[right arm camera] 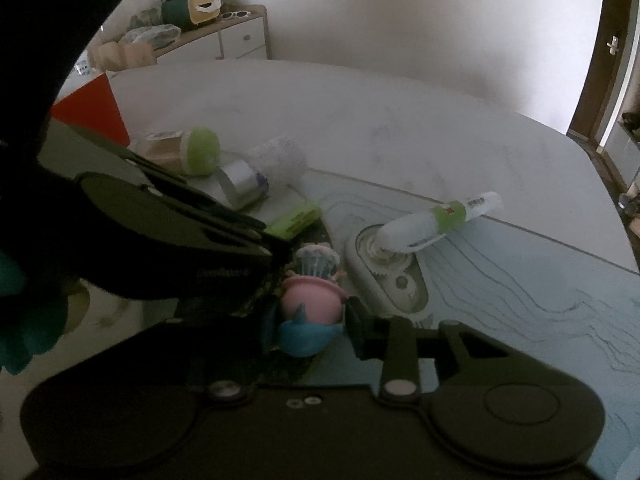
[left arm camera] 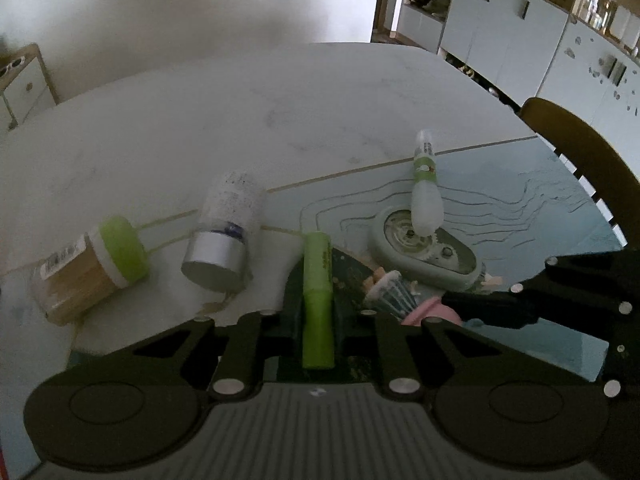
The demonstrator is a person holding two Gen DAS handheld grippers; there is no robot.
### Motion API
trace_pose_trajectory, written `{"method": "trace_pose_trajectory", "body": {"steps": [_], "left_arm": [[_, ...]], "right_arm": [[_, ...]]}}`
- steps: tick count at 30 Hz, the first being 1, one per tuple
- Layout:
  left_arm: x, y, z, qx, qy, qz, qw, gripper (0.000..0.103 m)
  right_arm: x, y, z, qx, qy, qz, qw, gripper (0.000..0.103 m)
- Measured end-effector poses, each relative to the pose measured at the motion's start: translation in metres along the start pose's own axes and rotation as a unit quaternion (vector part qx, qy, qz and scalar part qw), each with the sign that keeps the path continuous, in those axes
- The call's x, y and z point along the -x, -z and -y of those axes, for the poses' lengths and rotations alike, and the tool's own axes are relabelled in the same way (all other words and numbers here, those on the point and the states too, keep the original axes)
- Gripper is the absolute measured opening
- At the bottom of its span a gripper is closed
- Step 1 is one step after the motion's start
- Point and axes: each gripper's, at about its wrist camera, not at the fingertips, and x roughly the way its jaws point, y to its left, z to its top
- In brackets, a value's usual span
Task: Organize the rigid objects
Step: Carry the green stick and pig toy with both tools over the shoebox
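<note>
Gripping two things at once here, so plenty could slip. The left gripper (left arm camera: 318,312) has its jaws clamped on a green marker (left arm camera: 318,280), which lies along the fingers with its far end pointing out over the table (left arm camera: 280,112). The right gripper (right arm camera: 308,320) is squeezed on a little toy (right arm camera: 312,304), pink body with a blue bit at the bottom and a ribbed pale top. Both sit low over the blue mat (right arm camera: 520,288), really close together, the left one's frame crossing right in front of the right camera.

What I'd worry about: the two grippers bumping each other when either lifts, since they're nearly touching. The toy is round and looks slick, so it could pop out or rotate in the pads. The marker is held near one end, so it might pivot. Also a tape dispenser (left arm camera: 428,248) lies just beside the toy with a white bottle (left arm camera: 426,192) resting on it; a careless lift could knock that bottle rolling.

Off to the left, a toothpick jar (left arm camera: 92,268) and a silver-capped shaker (left arm camera: 224,240) lie on their sides, well clear.

Hard to tell: lighting is dim, the toy's lower half is hidden behind the fingers, and where anything is meant to go isn't in view.
</note>
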Motion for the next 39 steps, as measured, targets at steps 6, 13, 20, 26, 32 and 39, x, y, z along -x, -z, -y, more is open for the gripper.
{"method": "trace_pose_trajectory", "body": {"steps": [6,13,20,26,32,39], "left_arm": [[0.021,0.009,-0.005,0.021,0.012,0.000,0.9997,0.016],[0.053,0.022,-0.016,0.054,0.025,0.007,0.9982,0.016],[0.098,0.032,-0.025,0.058,0.018,0.025,0.9978,0.016],[0.133,0.043,-0.046,0.073,0.010,0.037,0.9966,0.016],[0.162,0.054,-0.079,0.104,0.010,0.039,0.9937,0.016],[0.197,0.065,-0.123,0.120,0.001,0.056,0.9911,0.016]], "right_arm": [[0.024,0.008,-0.005,-0.008,0.000,0.003,1.000,0.034],[0.056,0.011,-0.020,-0.013,-0.008,0.014,1.000,0.034],[0.088,0.000,-0.049,0.011,-0.018,0.027,0.999,0.034],[0.113,-0.019,-0.072,0.030,-0.021,0.058,0.998,0.034],[0.128,-0.040,-0.104,0.045,-0.027,0.082,0.995,0.034],[0.128,-0.063,-0.152,0.058,-0.033,0.095,0.993,0.034]]}}
